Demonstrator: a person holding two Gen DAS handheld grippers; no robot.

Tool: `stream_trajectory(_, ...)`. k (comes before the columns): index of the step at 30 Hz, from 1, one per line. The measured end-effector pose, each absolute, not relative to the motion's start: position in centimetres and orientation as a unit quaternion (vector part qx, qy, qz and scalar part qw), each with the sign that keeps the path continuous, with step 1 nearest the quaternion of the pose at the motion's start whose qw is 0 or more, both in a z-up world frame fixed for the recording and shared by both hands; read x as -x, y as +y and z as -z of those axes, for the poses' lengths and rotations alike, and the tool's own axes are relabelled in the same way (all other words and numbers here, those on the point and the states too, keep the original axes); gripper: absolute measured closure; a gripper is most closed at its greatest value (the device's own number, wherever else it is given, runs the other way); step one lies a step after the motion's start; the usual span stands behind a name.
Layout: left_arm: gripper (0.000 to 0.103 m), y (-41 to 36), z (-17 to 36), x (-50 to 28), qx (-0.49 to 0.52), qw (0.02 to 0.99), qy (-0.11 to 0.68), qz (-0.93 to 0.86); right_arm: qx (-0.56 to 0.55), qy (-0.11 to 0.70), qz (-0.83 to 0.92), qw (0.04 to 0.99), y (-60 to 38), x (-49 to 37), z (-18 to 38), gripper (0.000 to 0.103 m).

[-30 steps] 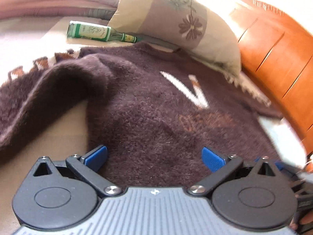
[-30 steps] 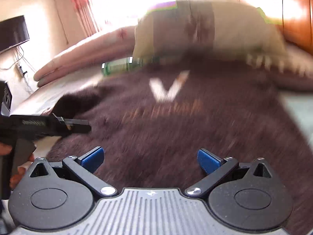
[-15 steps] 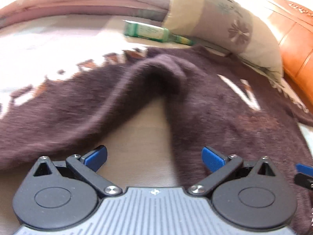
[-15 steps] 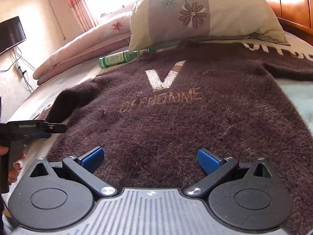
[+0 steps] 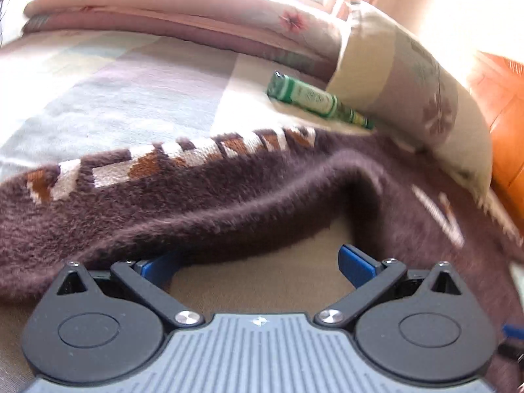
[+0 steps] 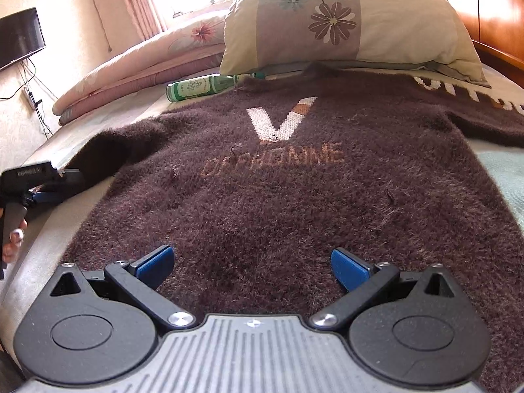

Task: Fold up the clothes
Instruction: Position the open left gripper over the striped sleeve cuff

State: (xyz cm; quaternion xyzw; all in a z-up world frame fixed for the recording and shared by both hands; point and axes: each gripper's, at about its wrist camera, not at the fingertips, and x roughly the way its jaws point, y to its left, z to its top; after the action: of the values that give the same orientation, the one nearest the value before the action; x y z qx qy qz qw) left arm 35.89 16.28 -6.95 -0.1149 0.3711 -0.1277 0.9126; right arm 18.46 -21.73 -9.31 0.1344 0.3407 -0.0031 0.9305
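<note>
fuzzy dark-brown knit sweater (image 6: pixel 278 196) spread flat on bed (image 5: pixel 114 91), collar toward the head-end pillow (image 6: pixel 344 19), ready for folding | your left gripper (image 5: pixel 258 265) released, jaws wide at the left sleeve (image 5: pixel 183 216) edge, likely to fold it in | your right gripper (image 6: pixel 250 263) released, hovering over the hem.

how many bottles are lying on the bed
1. A green bottle lies on its side on the bed, beside the flowered pillow, its neck next to the brown sweater collar. Others could be hidden behind the pillow.
</note>
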Motion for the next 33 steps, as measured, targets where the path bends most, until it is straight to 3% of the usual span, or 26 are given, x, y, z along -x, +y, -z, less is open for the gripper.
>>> stream_trajectory(11, 0.001, 16.4, 6.8, -39.0, 0.064, 0.941, 0.326, 0.069, -0.102, 0.345, 0.004, 0.933, -20.8, -18.5, 9.5, 0.0)
stream_trajectory(22, 0.001, 15.4, 0.3, -35.7, 0.074, 0.96, 0.261, 0.075, -0.097, 0.344, 0.006, 0.934, -20.8, -18.4, 9.6, 0.0)
stream_trajectory(27, 0.001, 16.4, 4.4, -40.8, 0.182, 0.894, 0.392, 0.117, -0.082, 0.345, 0.01, 0.935, -20.3, -18.4, 9.7, 0.0)
stream_trajectory(33, 0.001, 16.9, 5.7, -41.8, 0.216, 0.863, 0.437, 0.133, -0.081, 0.35, -0.003, 0.933, -20.0, -18.3, 8.5, 0.0)
